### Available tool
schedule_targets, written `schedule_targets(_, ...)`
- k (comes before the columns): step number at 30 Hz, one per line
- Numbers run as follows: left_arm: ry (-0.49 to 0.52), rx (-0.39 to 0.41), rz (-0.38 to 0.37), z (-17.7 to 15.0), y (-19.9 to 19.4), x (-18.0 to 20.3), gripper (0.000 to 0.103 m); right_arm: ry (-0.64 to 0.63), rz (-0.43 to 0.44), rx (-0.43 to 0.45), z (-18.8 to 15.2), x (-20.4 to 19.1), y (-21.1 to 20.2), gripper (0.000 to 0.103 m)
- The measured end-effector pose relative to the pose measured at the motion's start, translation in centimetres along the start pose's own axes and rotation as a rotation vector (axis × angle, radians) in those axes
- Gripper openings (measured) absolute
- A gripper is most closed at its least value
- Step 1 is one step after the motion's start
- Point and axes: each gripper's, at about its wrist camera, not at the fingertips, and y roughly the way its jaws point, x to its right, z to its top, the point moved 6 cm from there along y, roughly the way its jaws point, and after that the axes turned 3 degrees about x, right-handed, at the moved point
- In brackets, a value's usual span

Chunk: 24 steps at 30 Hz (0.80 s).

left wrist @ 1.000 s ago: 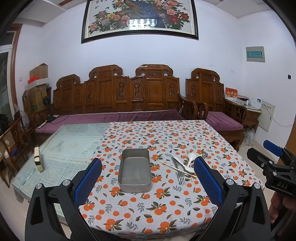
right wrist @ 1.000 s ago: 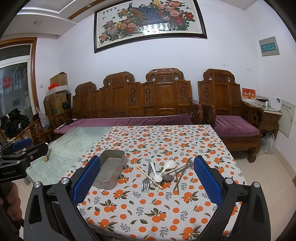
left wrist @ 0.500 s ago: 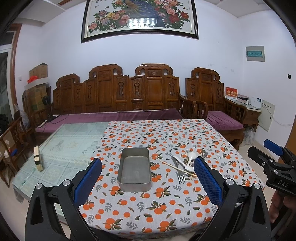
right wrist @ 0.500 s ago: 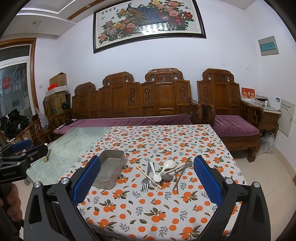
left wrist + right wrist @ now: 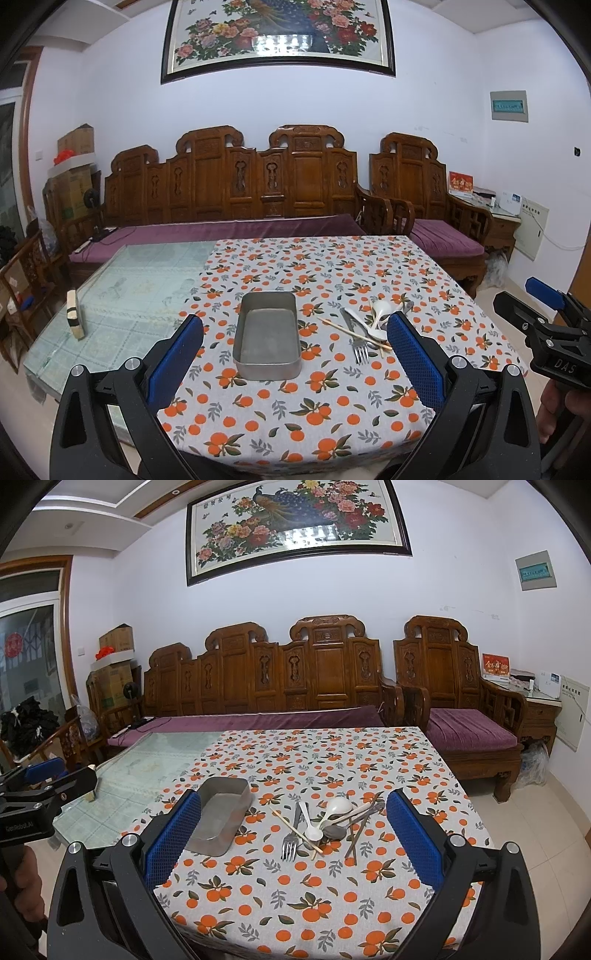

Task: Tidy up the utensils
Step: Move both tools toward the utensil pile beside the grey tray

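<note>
Grippers first: left gripper and right gripper both spread wide, nothing held, short of the table edge. Next out, empty metal tin, w/ utensil heap just right of it. Risk: fork, spoons, chopsticks lie crossed, so pinching one prob drags or flicks neighbours off the tablecloth.

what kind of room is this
Most likely a home living room: a carved wooden sofa with purple cushions along the wall, a framed peacock painting above it, and a table with an orange-print tablecloth.
</note>
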Motion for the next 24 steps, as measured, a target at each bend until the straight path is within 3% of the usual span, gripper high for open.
schedule_targets(7,-0.003,-0.045,-0.014,-1.1,1.9,-0.2,0.096,-0.016,0.016,-0.019,-0.8,0.0,1.1,0.098)
schedule_targets(12,0.0,-0.082,-0.034,-1.8,3.9,0.0,0.096,-0.036,0.005,-0.06,-1.7,0.7,3.4,0.085)
schedule_targets(24,0.037,-0.191,-0.071,-3.8,10.3,1.4,0.096,-0.024,0.019,-0.15,-2.7,4.7,10.4,0.069)
